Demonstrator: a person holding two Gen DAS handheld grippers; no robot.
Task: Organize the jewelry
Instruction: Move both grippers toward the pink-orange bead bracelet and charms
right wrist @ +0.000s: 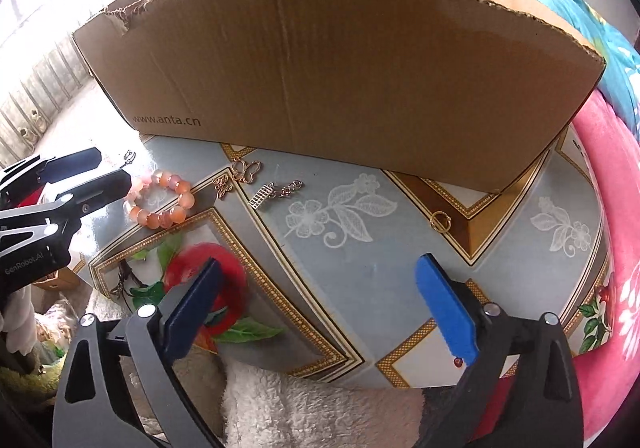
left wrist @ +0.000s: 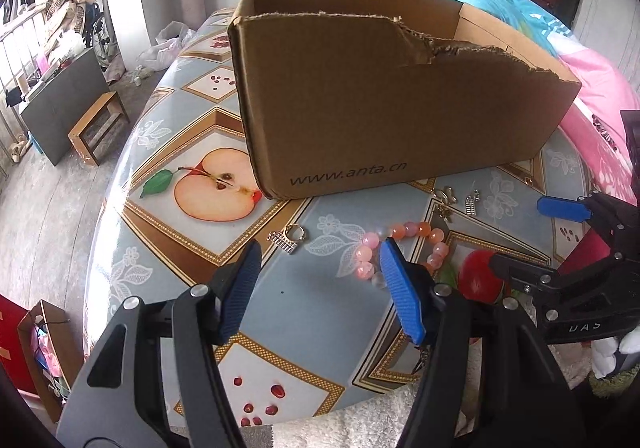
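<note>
A torn cardboard box (left wrist: pixel 400 104) stands on the table; it also shows in the right wrist view (right wrist: pixel 340 60). A pink-orange bead bracelet (left wrist: pixel 400 244) lies in front of it, seen too in the right wrist view (right wrist: pixel 162 200). My left gripper (left wrist: pixel 320 268) is open and empty, its right finger beside the bracelet. A silver ring charm (left wrist: pixel 290 238) lies ahead of it. Butterfly charms (right wrist: pixel 240 176), a silver chain charm (right wrist: pixel 272 194) and a gold ring (right wrist: pixel 441 222) lie on the table. My right gripper (right wrist: pixel 320 280) is open and empty, above bare table.
The table (right wrist: pixel 360 288) has a fruit-patterned glossy cover. A pink blanket (right wrist: pixel 616 208) lies at the right. A white towel (right wrist: pixel 300 408) hangs at the near edge. A wooden stool (left wrist: pixel 98 128) stands on the floor at left.
</note>
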